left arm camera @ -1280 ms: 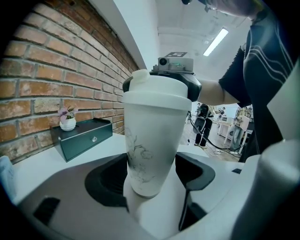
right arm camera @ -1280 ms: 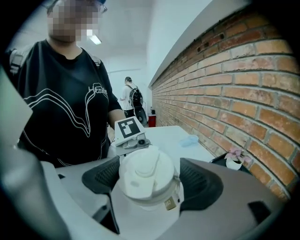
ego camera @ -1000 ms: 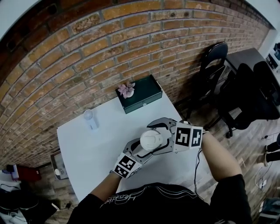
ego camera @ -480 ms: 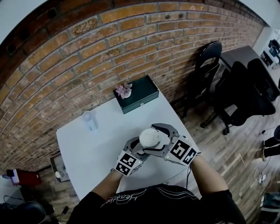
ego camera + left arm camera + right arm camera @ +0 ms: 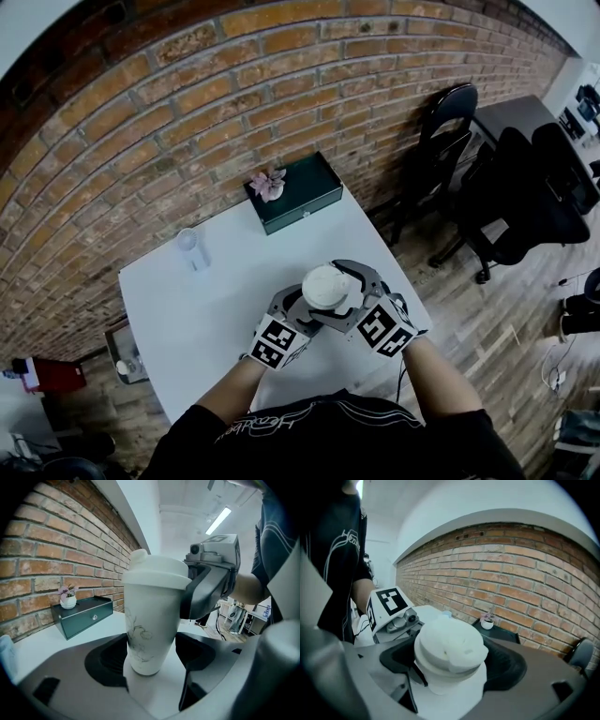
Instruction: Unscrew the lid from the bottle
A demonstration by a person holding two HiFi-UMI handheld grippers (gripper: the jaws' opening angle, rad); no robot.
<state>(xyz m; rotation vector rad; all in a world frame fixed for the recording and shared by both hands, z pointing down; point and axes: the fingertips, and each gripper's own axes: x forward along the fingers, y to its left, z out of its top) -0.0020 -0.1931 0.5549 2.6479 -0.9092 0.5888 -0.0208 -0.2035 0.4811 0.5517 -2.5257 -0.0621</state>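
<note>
At frame centre, the seemingly rigid, slick bottle (image 5: 152,616) was clamped low by the left gripper (image 5: 151,660), its lid (image 5: 449,645) by the right gripper (image 5: 450,667).

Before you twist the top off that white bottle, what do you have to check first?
1. Left gripper shut on the bottle low on its body: ok.
2. Right gripper shut around the lid: ok.
3. Bottle upright: ok.
4. Lid seated on the bottle, not yet off: ok.
5. Bottle's base resting on the table: cannot tell.
</note>
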